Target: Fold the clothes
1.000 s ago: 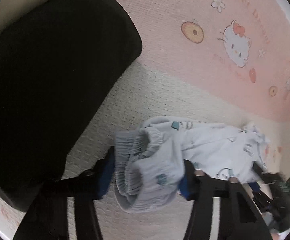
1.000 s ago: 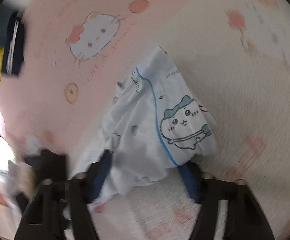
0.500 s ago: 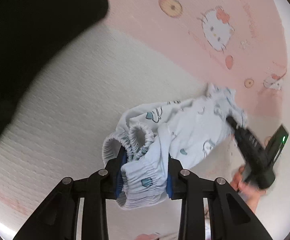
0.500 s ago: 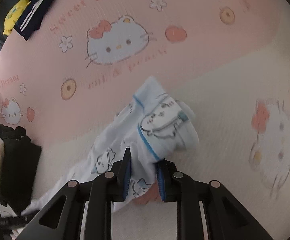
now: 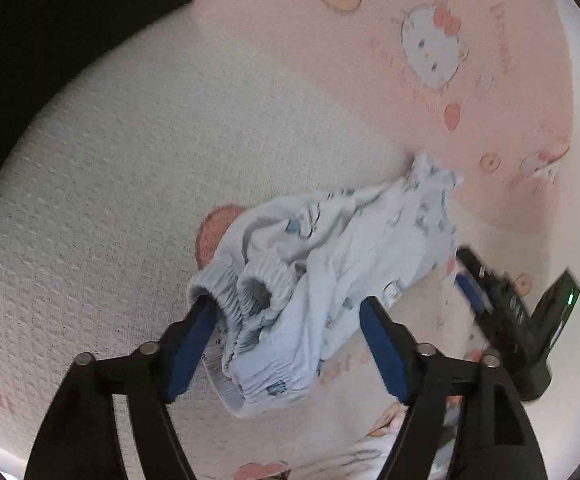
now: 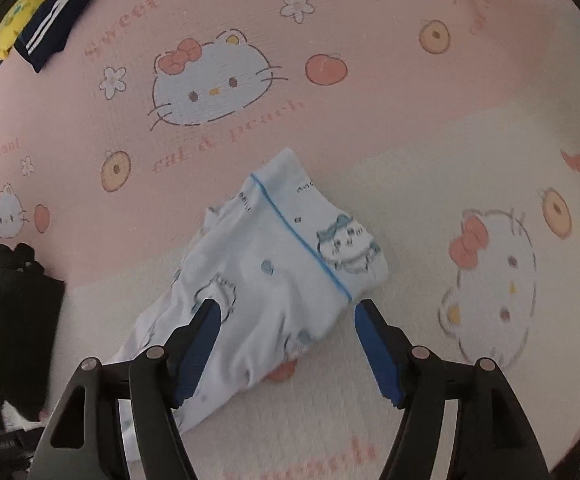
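A small pale-blue pair of child's trousers [image 5: 330, 264] with cartoon prints lies bunched on the pink and cream Hello Kitty bedspread [image 5: 138, 160]. Its elastic waistband end [image 5: 250, 288] lies between the spread fingers of my left gripper [image 5: 286, 332], which is open. The leg end with a blue stripe [image 6: 290, 248] shows in the right wrist view, lying flat between and beyond the fingers of my right gripper [image 6: 284, 332], also open. The right gripper also shows at the right of the left wrist view [image 5: 502, 312].
A large black cushion or garment [image 5: 50, 20] fills the upper left of the left wrist view. In the right wrist view a navy garment with white stripes [image 6: 58, 12] and a yellow item [image 6: 14, 16] lie far up left. Dark clothes [image 6: 14, 280] are piled at left.
Both grippers were shut on the trousers half a second ago; both have now opened and let go. The trousers lie lower and more stretched out on the bedspread.
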A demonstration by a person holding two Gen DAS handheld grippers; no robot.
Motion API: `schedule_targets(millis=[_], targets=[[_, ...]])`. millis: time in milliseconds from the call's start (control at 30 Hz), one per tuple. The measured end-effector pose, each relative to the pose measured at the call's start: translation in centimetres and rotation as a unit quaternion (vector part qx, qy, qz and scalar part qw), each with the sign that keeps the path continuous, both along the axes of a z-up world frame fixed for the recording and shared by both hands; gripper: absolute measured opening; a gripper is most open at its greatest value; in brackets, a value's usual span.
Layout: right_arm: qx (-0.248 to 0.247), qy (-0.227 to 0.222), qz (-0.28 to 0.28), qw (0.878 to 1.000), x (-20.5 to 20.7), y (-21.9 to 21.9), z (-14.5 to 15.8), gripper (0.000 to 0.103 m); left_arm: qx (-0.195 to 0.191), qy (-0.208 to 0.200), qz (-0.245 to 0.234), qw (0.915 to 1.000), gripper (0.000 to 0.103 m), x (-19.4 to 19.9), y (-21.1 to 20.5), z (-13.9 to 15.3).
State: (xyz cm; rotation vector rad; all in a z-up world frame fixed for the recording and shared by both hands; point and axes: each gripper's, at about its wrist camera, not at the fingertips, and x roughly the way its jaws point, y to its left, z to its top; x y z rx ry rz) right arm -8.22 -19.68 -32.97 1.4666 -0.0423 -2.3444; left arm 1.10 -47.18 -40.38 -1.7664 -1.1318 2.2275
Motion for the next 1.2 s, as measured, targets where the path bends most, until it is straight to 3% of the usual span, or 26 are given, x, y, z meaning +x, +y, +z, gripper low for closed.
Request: schedule_targets(millis=[100,233,367,500,667,733,833,967,1200], targets=[[0.012,0.009,0.01,1.0,1.7,-0.1,1.1,0.069,-0.015,0.011,-0.018,0.9997,0.075,-0.3,0.3,1.1],[0.027,0.017,0.025,0.999,3.5,-0.3,2.4,0.069,0.001,0.025,-0.034,0.9991,0.075,-0.2,0.2,1.7],[0.026,0.022,0.037,0.999,5.9,0.1,3.4,0.069,-0.042,0.038,-0.085,0.9948,0.075,-1.2,1.9,2.8],[0.034,0.034,0.07,0.996,9.2,-0.3,4.2,0.069,-0.075,0.04,-0.156,0.9841,0.075,-0.8,2.6,3.0],[0.07,0.055,0.116,0.989,11.6,-2.4,3.2,0.07,-0.142,0.041,-0.232,0.9613,0.075,-1.1,3.5,2.6],[0.056,0.023,0.118,0.991,12.2,-2.7,2.1,0.07,-0.149,0.037,-0.248,0.9566,0.075,-1.4,3.6,2.1],[-0.005,-0.025,0.096,0.995,13.1,-2.5,0.8,0.07,-0.154,0.035,-0.273,0.9492,0.075,-1.8,3.7,1.6],[-0.092,-0.084,0.046,0.991,13.2,-2.0,-0.9,0.07,-0.113,0.022,-0.266,0.9571,0.075,-2.3,2.9,0.6],[-0.204,-0.158,-0.054,0.965,12.7,-0.9,-3.1,0.071,-0.097,0.042,-0.254,0.9615,0.075,-2.2,2.1,0.7]])
